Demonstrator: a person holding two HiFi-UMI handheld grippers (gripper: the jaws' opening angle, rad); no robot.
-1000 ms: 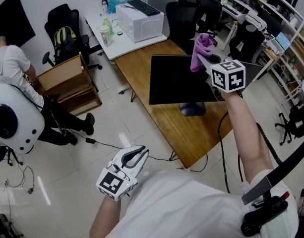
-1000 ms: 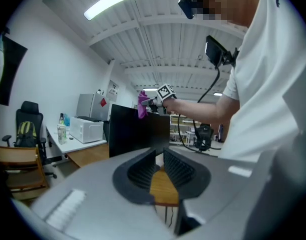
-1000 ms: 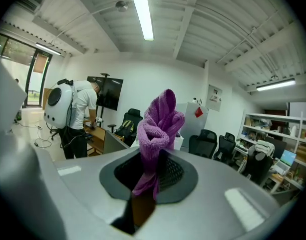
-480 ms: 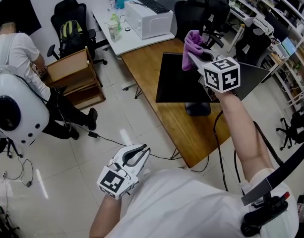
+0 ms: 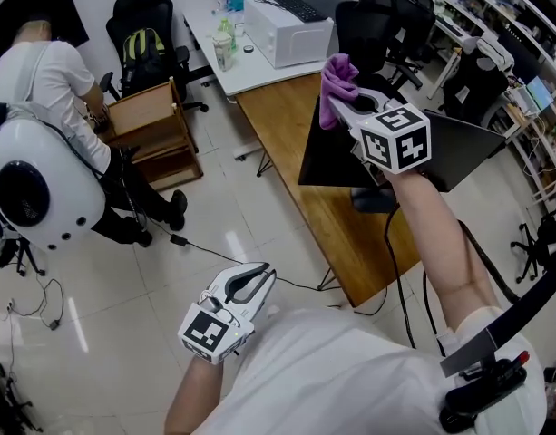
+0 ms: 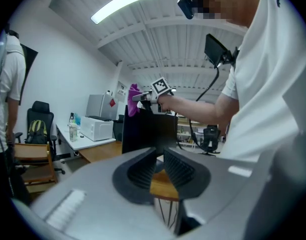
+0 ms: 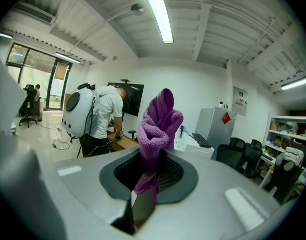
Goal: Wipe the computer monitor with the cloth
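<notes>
Purple cloth (image 5: 337,75) clamped between right tool's (image 5: 339,107) jaws, black monitor (image 5: 346,157) just below that tool on wooden bench (image 5: 282,120), left tool (image 5: 246,285) held low, well apart, jaws together, empty.

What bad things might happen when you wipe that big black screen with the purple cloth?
The right gripper pinches the cloth by its lower end only, so the hard jaws might scrape the monitor. The left gripper hangs low, away from the table, so nothing steadies the monitor; a push near its top could tilt it.
</notes>
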